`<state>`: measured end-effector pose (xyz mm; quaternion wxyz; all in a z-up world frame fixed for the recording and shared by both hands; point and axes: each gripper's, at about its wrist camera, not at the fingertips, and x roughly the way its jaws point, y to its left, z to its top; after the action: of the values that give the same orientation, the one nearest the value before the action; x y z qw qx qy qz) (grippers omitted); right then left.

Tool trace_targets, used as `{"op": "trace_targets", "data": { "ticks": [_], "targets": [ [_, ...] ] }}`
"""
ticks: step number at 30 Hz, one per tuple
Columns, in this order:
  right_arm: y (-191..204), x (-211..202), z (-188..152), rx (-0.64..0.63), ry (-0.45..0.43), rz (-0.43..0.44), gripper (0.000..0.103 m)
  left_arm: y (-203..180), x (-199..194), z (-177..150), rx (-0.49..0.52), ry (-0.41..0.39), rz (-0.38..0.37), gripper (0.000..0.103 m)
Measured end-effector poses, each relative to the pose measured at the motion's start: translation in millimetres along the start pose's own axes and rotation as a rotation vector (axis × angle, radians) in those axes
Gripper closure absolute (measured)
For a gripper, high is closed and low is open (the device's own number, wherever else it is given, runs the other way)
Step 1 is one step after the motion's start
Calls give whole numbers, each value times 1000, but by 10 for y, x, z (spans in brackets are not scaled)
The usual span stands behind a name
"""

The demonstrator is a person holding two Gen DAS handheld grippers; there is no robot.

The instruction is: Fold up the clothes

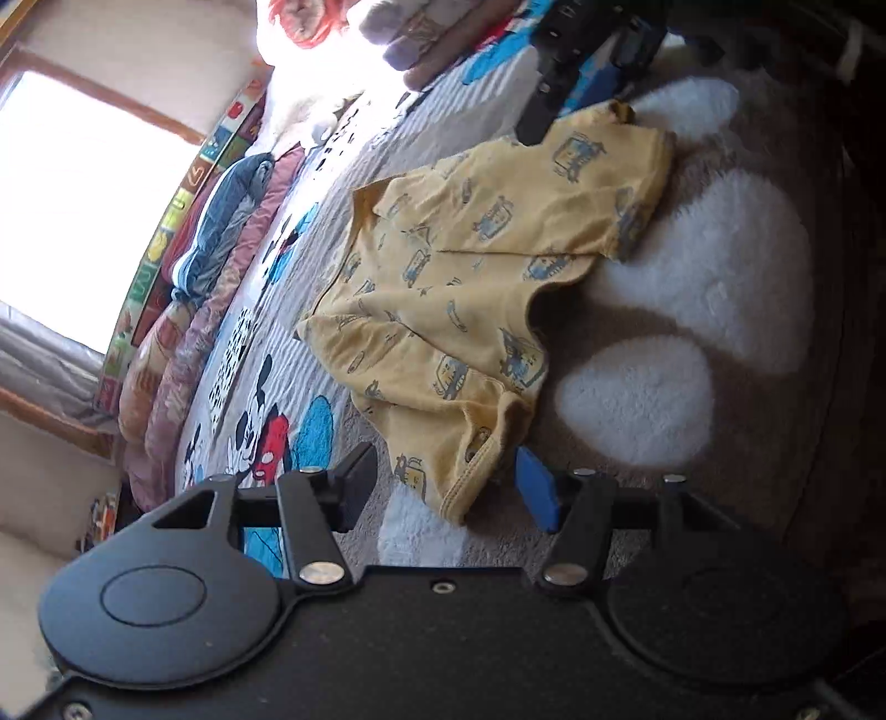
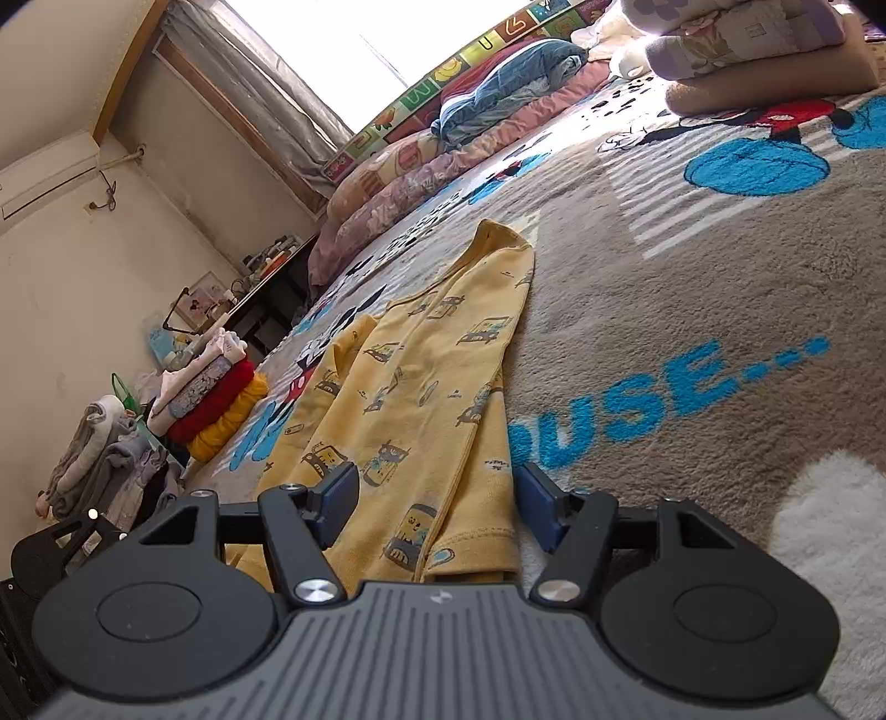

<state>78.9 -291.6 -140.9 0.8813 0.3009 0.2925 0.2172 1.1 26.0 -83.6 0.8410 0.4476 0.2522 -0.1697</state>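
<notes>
Left wrist view: the left gripper [image 1: 446, 490] stands with jaws apart, the hem of the yellow shirt [image 1: 465, 277] lying loose between them on the cartoon blanket [image 1: 653, 332]. Right wrist view: the right gripper [image 2: 434, 507] is spread too, straddling the shirt's [image 2: 410, 399] near edge, pads not pressing.

One yellow shirt [image 1: 459, 288], two hand-held grippers [image 1: 446, 487]

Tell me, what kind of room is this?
Probably a bedroom at home: a cartoon-mouse blanket covers a bed, pillows line up under the window, and folded clothes are stacked nearby.
</notes>
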Motion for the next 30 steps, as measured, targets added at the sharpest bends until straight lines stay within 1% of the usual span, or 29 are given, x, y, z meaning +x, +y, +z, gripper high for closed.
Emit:
{"op": "trace_targets", "data": {
  "ticks": [2, 4, 7, 8, 10, 11, 12, 13, 15, 16, 19, 20, 21, 22, 23, 24, 25, 27, 28, 30],
  "targets": [
    [9, 4, -2, -6, -1, -3, 39, 225, -32, 11, -209, 3, 2, 46],
    [37, 10, -7, -26, -1, -12, 38, 454, 45, 47, -489, 16, -38, 46],
    [107, 23, -29, -74, 1, -30, 36, 670, 140, -96, -931, 41, -130, 47],
    [120, 25, -36, -83, 2, -32, 36, 740, 268, -145, -1124, 64, -179, 48],
    [119, 25, -38, -86, 1, -33, 36, 741, 397, -355, -1440, 96, -271, 48],
    [114, 23, -37, -83, 0, -31, 36, 704, 420, -459, -1567, 109, -306, 50],
    [112, 23, -36, -82, 0, -31, 36, 655, 436, -522, -1653, 112, -320, 51],
    [111, 23, -37, -82, -1, -31, 36, 604, 451, -577, -1732, 112, -330, 56],
    [111, 23, -38, -82, -1, -31, 35, 552, 451, -624, -1803, 98, -302, 60],
    [111, 22, -39, -83, -1, -31, 35, 528, 450, -645, -1835, 89, -285, 66],
    [110, 22, -39, -85, -1, -30, 35, 462, 531, -673, -1921, 78, -318, 68],
    [110, 22, -39, -86, 0, -29, 35, 454, 567, -657, -1925, 88, -325, 68],
    [108, 22, -37, -85, 0, -28, 35, 457, 594, -629, -1909, 95, -313, 69],
    [106, 23, -35, -84, 0, -27, 34, 460, 604, -607, -1894, 104, -291, 78],
    [104, 24, -33, -83, 0, -26, 34, 484, 596, -580, -1862, 111, -248, 91],
    [101, 26, -30, -83, 0, -26, 34, 512, 585, -552, -1826, 116, -201, 93],
    [99, 28, -28, -83, 0, -25, 34, 553, 544, -501, -1763, 104, -147, 95],
    [96, 34, -23, -82, -1, -24, 34, 658, 473, -371, -1605, 95, -60, 96],
    [95, 37, -19, -81, 0, -23, 34, 712, 446, -334, -1550, 84, -27, 96],
    [94, 43, -7, -79, 2, -22, 34, 834, 403, -321, -1478, 76, 29, 96]
  ]
}}
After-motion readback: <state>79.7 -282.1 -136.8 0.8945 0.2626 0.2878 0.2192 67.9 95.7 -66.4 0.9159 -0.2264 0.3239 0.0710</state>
